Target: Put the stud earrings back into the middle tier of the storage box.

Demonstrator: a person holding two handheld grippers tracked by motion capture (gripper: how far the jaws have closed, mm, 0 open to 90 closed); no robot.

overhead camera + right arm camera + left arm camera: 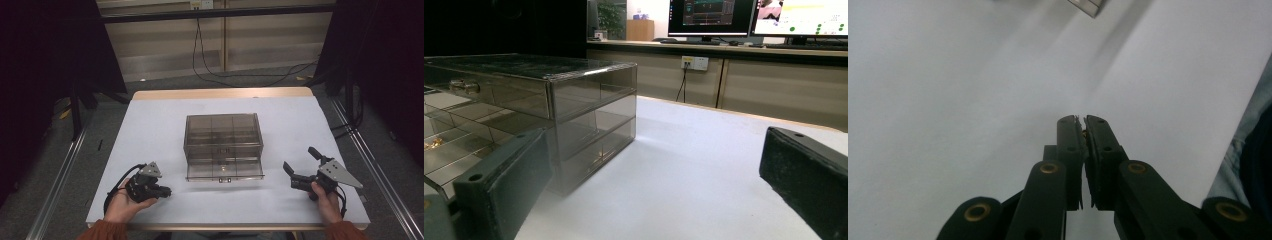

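In the high view, the drawer box (223, 141) stands in the middle of the white table (150, 130). It is of clear smoky plastic, and its lowest drawer (224, 172) is pulled out toward the near side. The left gripper (165, 191) rests near the left front corner, well apart from the box; its jaws are pressed together and hold nothing. The right gripper (301, 161) waits near the right, with its jaws wide apart and empty.

In the left gripper view, the two black fingers (1070, 145) meet at the tips over bare table.

In the right gripper view, the box (574, 105) shows thin, glossy walls and a small round knob (464, 86) on an upper drawer. The box looks light, so I think a push on the open drawer from one side only could slide or turn the whole box. The small knob could also slip from the pads.
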